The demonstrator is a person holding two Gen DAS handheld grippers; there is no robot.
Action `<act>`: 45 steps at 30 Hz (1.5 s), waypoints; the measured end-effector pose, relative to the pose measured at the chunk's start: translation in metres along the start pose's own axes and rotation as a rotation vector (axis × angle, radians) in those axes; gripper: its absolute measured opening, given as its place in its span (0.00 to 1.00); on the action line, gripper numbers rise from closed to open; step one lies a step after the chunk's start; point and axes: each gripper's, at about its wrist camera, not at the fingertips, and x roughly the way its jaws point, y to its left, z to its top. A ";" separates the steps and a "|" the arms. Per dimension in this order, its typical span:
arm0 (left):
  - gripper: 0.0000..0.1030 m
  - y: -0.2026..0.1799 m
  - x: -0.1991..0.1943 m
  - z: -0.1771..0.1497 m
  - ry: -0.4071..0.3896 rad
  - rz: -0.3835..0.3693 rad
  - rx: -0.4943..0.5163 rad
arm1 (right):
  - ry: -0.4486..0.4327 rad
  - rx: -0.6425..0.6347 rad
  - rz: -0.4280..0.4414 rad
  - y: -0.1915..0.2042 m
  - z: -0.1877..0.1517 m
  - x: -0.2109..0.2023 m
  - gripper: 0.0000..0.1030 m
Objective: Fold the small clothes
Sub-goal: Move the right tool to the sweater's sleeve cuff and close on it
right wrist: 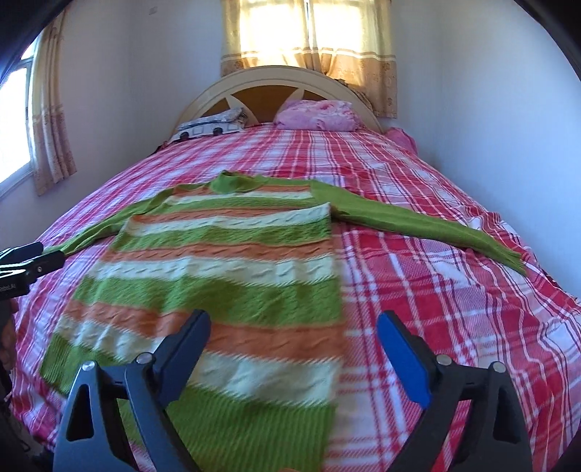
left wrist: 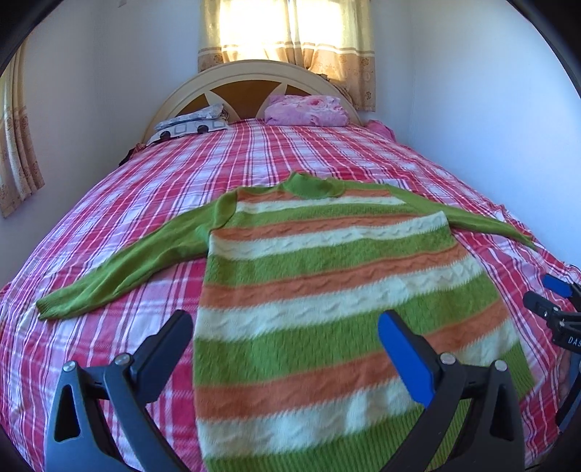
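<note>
Your left gripper hangs nearest, fingers spread and empty, over the hem of the striped sweater; your right gripper, also spread, hovers at its right edge. The sweater lies flat on the plaid bedspread, collar toward 12 o'clock, sleeves out at 9 and 3. No fold looks made yet.

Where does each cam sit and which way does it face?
Left wrist: above the sweater's hem, facing the headboard; own open left gripper, right gripper at right edge.
Right wrist: above the sweater's right edge, same heading; own open right gripper, left gripper at left edge.
Shared: sweater, plaid bed, pink pillow, curtained window.
</note>
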 end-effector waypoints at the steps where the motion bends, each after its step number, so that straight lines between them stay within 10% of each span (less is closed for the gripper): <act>1: 1.00 -0.002 0.006 0.003 0.000 -0.007 0.001 | 0.006 0.006 -0.001 -0.004 0.002 0.005 0.88; 27: 1.00 -0.004 0.143 0.065 0.028 0.088 -0.042 | 0.065 0.378 -0.268 -0.236 0.053 0.091 0.75; 45: 1.00 -0.001 0.180 0.065 0.079 0.083 -0.077 | 0.117 0.755 -0.295 -0.356 0.040 0.118 0.56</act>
